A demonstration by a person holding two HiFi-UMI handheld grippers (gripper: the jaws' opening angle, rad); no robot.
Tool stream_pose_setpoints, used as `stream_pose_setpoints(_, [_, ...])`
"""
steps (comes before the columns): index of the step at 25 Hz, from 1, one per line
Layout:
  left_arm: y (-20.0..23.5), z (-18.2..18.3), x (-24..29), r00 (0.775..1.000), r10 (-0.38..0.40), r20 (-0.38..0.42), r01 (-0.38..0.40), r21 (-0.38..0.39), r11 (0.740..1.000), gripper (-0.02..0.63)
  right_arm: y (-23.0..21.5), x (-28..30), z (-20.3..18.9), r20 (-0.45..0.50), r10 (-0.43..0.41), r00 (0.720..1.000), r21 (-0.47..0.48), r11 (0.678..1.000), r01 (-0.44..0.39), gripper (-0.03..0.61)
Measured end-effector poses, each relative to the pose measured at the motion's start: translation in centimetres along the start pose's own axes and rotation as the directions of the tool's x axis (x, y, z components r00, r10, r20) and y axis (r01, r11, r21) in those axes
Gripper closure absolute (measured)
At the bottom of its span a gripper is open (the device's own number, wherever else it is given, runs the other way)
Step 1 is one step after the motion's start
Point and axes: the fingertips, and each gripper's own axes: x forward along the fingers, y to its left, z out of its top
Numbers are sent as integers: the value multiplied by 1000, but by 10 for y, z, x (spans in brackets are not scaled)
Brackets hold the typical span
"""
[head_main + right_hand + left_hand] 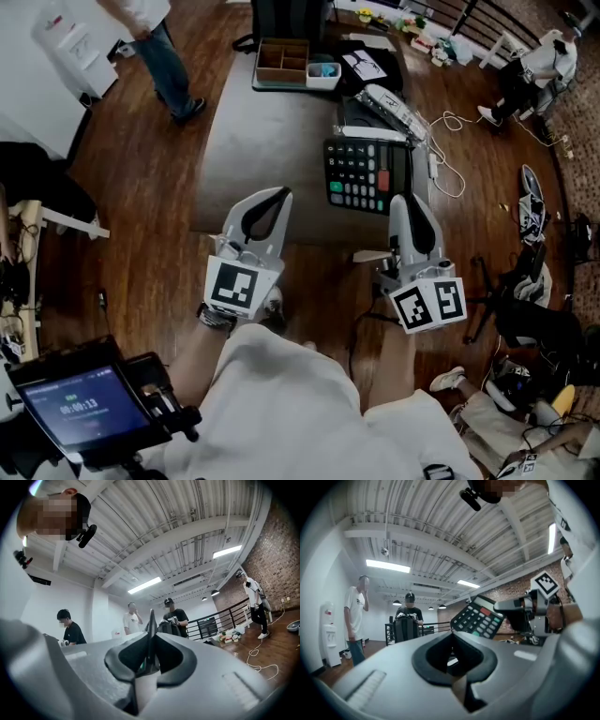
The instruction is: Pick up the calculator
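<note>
The black calculator [364, 176], with green and red keys, is at the right side of the grey table [262, 141]. My right gripper [405, 199] is shut on its near right edge. In the left gripper view the calculator [478, 619] hangs tilted in the air, with the right gripper [518, 606] clamped on it. The right gripper view shows the calculator's thin edge [151, 620] standing upright between the jaws. My left gripper [277, 194] hovers over the table's near edge, left of the calculator, shut and holding nothing.
At the table's far end stand a wooden organiser box [283, 58] and a white keyed device [389, 105]. A white cable [448, 169] trails off the right side. A person [169, 56] stands on the wooden floor at upper left. Shoes and bags lie at right.
</note>
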Motion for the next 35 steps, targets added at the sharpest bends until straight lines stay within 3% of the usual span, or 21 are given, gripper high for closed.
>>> stream_pose_setpoints(12, [-113,5,-86,997,75,-22,-73,69,995,608,9,-146,21,35,86,996,-10,996,-86,531])
stream_pose_setpoints(20, [-168,17,-125,992,118,-36,-116,63,991,607,5,-211,22,3,97,995,-19,995,-97,531])
stream_pose_setpoints(35, [-145,24,-155,998,62,-26,-59,97,993,607,53,-215,25,33,59,998,-24,998,-59,531])
